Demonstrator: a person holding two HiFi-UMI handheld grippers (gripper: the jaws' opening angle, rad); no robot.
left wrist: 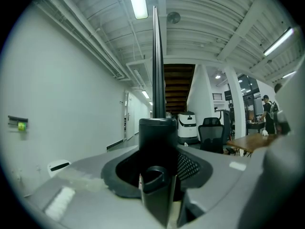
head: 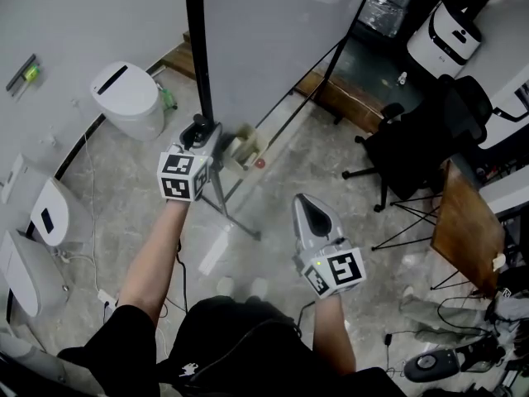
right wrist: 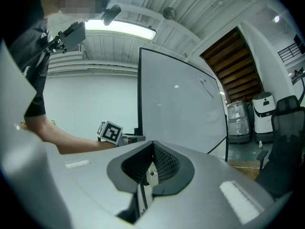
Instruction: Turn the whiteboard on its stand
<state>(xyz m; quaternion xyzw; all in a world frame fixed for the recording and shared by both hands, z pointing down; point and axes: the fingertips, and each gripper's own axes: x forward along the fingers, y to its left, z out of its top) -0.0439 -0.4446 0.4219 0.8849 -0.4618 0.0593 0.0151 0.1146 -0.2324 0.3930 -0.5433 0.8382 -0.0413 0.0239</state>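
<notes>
The whiteboard [head: 273, 40] stands upright on its stand, a large grey panel with a black frame [head: 198, 48]. My left gripper [head: 201, 132] is shut on the frame's lower left edge. In the left gripper view the board shows edge-on as a thin black bar [left wrist: 156, 56], and the frame's thick black end sits between the jaws of the left gripper [left wrist: 157, 149]. My right gripper [head: 311, 208] hangs free to the right and nearer me, shut, nothing in it. The right gripper view shows the right gripper [right wrist: 147, 178] facing the board's face [right wrist: 181, 99].
The stand's metal legs [head: 235, 209] spread on the floor below the board. A white round appliance [head: 128, 98] stands at the left, a black office chair [head: 413, 151] and a wooden table [head: 463, 222] at the right. Cables [head: 463, 308] lie by the table.
</notes>
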